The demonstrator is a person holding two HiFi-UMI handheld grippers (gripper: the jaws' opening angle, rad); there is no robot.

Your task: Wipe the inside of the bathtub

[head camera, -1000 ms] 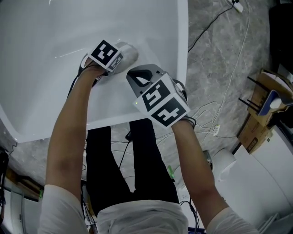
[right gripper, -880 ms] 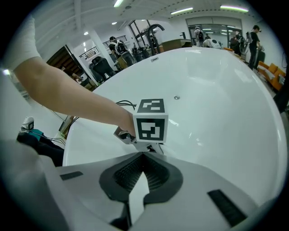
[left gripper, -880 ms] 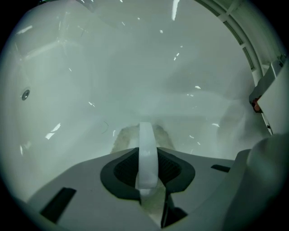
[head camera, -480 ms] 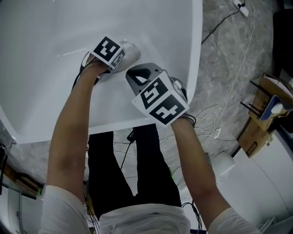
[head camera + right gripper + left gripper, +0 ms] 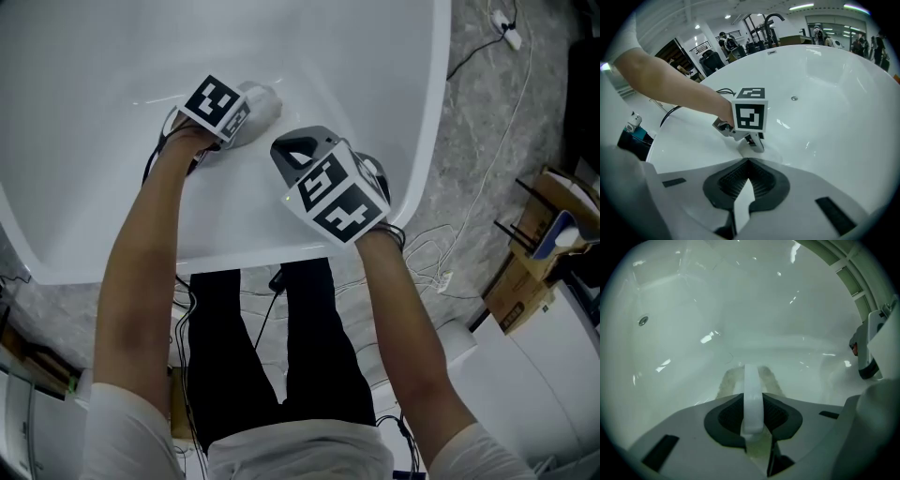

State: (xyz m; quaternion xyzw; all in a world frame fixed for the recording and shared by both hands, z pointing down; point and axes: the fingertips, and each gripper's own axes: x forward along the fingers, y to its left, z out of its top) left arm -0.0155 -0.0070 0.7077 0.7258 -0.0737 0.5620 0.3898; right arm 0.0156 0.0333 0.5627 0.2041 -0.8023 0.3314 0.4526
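White bathtub wall lay just ahead of my left tongs, which clamped a pad against it. My right tongs hung beside, closed and empty. Mid-wipe, I judged; next, sweep the pad onward.

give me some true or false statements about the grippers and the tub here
1. The left gripper is shut on a pale wiping pad. True.
2. The right gripper holds a sponge. False: its jaws are together with nothing between them.
3. The pad lies against the inside of the glossy white bathtub. True.
4. The bathtub is full of water. False: no water shows in it.
5. White cables lie on the grey stone-patterned floor beside the tub. True.
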